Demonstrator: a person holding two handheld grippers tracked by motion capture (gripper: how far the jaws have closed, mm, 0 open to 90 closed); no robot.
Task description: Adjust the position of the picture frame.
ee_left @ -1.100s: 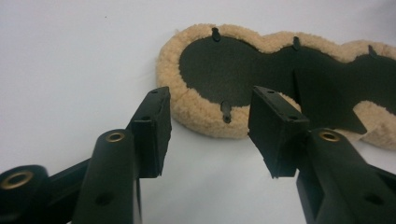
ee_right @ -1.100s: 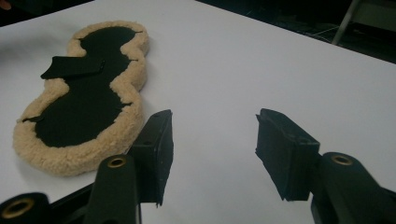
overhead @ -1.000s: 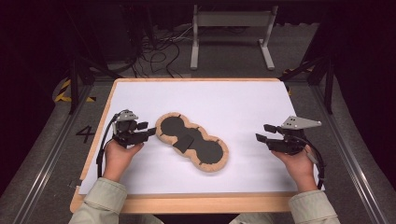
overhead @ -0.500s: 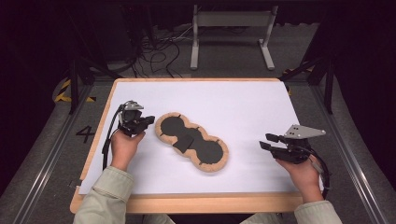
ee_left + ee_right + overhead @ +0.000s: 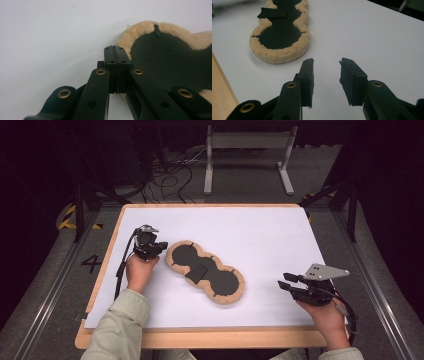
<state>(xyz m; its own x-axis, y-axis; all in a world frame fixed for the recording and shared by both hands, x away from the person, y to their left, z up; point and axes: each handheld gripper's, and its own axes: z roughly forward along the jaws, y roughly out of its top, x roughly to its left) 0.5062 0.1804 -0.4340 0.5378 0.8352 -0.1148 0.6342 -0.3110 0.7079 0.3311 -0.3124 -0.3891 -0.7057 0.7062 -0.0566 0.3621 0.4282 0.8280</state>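
Observation:
A peanut-shaped pad (image 5: 206,272) lies flat in the middle of the white table top, with a tan fleece rim, a black face and a short black strap (image 5: 196,271) across its waist. My left gripper (image 5: 150,246) is shut with nothing between its jaws, its tip right beside the pad's far-left rim. In the left gripper view the closed tips (image 5: 115,48) stand against the fleece edge of the pad (image 5: 170,57). My right gripper (image 5: 286,282) is open and empty over bare table, to the right of the pad. In the right gripper view the pad (image 5: 279,35) lies beyond the open gripper (image 5: 327,62).
The white sheet (image 5: 260,235) covers a wooden board whose front edge (image 5: 200,337) runs along the near side. Beyond the far edge are cables (image 5: 165,175) and a metal stand (image 5: 247,155) on the floor. A rail (image 5: 45,295) runs along the left.
My left gripper has moved a little away from me and stands more upright at the pad's left end. My right gripper has drawn back toward me and to the right.

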